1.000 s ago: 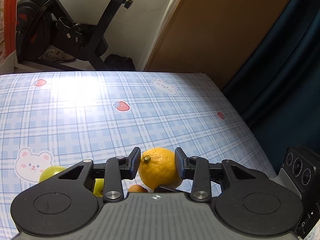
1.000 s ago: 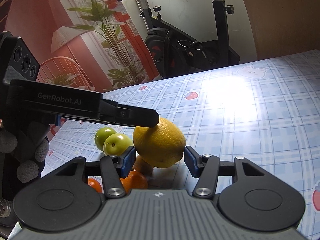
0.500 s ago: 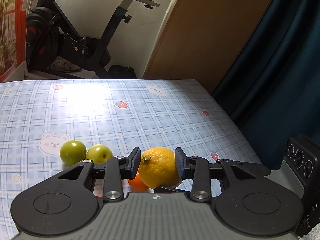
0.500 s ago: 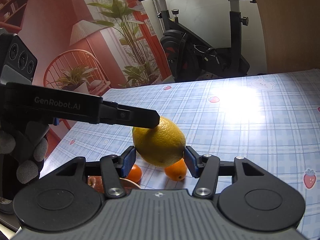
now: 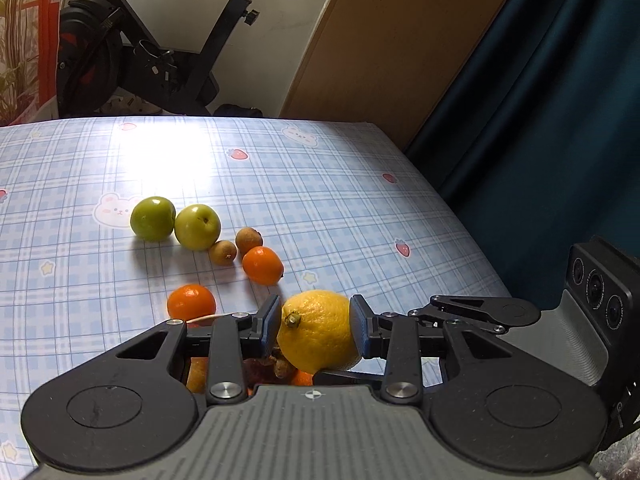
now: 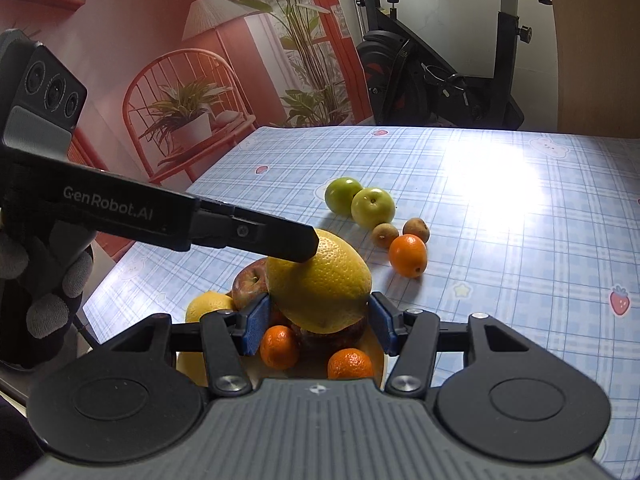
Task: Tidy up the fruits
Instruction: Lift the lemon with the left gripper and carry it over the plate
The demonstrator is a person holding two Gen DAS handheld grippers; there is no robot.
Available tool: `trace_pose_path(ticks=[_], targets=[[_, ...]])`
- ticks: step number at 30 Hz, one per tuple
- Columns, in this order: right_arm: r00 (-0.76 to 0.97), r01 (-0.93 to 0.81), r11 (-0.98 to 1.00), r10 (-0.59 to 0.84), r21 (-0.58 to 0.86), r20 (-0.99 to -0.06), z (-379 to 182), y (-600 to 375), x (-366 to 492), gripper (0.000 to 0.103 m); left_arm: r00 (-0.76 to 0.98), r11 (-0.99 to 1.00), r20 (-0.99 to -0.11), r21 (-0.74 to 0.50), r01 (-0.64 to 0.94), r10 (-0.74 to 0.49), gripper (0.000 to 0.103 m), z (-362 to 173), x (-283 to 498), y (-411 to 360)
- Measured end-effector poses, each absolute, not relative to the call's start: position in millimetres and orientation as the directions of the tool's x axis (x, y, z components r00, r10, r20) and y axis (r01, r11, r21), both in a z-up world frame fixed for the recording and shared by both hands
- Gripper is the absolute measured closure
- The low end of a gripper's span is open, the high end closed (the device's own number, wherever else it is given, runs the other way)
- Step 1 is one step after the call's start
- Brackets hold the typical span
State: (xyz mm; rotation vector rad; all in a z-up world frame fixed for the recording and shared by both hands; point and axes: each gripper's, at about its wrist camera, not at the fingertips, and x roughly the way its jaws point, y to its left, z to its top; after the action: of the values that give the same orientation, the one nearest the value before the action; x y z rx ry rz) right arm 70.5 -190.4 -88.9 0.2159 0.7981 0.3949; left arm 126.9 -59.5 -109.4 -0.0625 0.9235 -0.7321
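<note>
Above the near edge of the counter (image 5: 320, 168), with its blue plaid cloth, a large lemon (image 5: 318, 330) hangs in the air, pinched by both tools at once. The left gripper (image 5: 316, 330) has its jaws pressed against the lemon's two sides, stem end toward the left pad. The right gripper (image 6: 318, 316) has its jaws closed on the same lemon (image 6: 320, 284) from a crossing direction, and in the right wrist view one left finger lies across the lemon's top. Directly beneath the lemon sits a heap of fruit: a red apple (image 6: 250, 284), a second lemon (image 6: 208, 306) and two small oranges (image 6: 280, 346). Farther out on the counter lie two green apples (image 5: 176, 222) touching each other, two brown kiwis (image 5: 236, 246) and two more oranges (image 5: 262, 265). A gloved hand (image 6: 36, 280) holds the left tool.
</note>
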Motion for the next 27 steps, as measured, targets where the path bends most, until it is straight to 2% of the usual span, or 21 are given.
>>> trace_pose_path(ticks=[3,7,21,27], targets=[[0.599,-0.247,0.906,0.421,0.344,-0.681,-95,-189,58,0.047,0.360,0.751,-0.717,-0.340,0.567,-0.597,0.063,-117,118,-63],[0.542,-0.239,0.914,0.406,0.329,-0.736,-108,-184,46,0.047,0.297,0.740,-0.737,-0.389,0.548,-0.607,0.062,-139,104,-60],[0.530,-0.257,0.914,0.406,0.315,-0.745,-104,-168,32,0.047,0.306,0.740,-0.721,-0.413,0.531,-0.622,0.062,-134,89,-45],[0.480,-0.273,0.906,0.419,0.323,-0.771,-121,-155,36,0.048,0.272,0.753,-0.747,-0.430,0.497,-0.606,0.063,-154,92,-37]])
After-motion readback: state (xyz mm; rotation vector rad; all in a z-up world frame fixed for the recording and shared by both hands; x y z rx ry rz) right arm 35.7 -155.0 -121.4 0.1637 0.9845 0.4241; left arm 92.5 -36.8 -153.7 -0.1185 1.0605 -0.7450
